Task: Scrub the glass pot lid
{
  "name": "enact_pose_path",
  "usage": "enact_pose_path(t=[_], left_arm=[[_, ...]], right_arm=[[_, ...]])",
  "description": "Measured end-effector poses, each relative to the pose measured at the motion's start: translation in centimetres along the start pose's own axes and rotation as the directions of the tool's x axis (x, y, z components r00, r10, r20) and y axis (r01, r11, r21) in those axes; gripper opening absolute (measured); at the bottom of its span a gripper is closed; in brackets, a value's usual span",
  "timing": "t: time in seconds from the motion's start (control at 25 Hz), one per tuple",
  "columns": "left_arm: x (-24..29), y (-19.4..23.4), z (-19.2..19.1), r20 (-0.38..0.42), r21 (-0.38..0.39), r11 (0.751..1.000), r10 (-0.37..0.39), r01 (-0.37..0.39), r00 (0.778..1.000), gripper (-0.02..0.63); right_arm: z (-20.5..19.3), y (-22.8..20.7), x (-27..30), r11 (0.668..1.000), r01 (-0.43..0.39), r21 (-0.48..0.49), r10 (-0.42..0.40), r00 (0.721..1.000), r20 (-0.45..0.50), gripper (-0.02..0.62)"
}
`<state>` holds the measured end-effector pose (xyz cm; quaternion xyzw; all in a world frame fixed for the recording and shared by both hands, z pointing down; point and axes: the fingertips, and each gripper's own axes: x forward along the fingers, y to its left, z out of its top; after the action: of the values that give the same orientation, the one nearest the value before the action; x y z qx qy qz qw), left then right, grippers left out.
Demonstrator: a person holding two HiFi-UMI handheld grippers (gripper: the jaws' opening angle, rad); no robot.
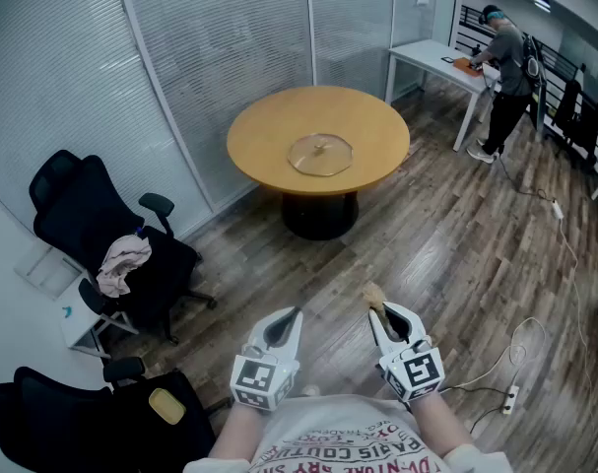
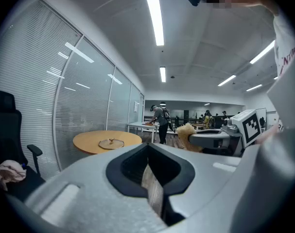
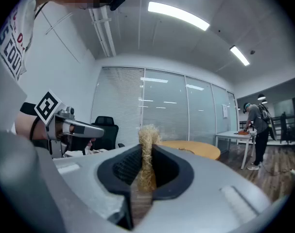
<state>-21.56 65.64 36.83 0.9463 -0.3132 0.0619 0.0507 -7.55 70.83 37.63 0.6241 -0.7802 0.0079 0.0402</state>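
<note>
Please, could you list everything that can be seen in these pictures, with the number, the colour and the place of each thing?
round table: one, yellow-brown top on a dark base, middle of the room
glass pot lid: one, clear, lying on the table
office chairs: two, black, at the left
cloth: one, pale, on the farther chair
desk: one, white, upper right
person: one, grey top and black trousers, standing at the desk
power strip: one, white, on the floor at lower right
scrubber: one, straw-coloured, between the right gripper's jaws
left gripper: one, white, lower middle, jaws close together with nothing between them
right gripper: one, white, lower middle, shut on the scrubber
</note>
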Motion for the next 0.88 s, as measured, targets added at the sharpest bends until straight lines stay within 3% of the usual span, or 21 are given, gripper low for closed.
enact_pose_path(t=[0.4,0.64,0.88], left_arm=[[0.6,1.5,-0.4,-0.005,-0.027,1.000,-0.013,0.013,1.000,0.008],[2.2,3.2,-1.2,-0.018,-0.047,0.997,-0.060,0.059,0.998,0.008],[3.4,7.4,-1.7,-0.029,-0.062,0.995,-0.080,0.078,0.996,0.008]], right_arm=[[-0.7,0.6,1.5,1.000,0.004,-0.013,-0.004,1.000,-0.029,0.058],[-1.3,-0.3,3.1,0.997,0.079,0.017,-0.078,0.996,-0.043,0.058],[-2.1,-0.4,6.5,0.989,0.142,0.047,-0.138,0.988,-0.073,0.058]])
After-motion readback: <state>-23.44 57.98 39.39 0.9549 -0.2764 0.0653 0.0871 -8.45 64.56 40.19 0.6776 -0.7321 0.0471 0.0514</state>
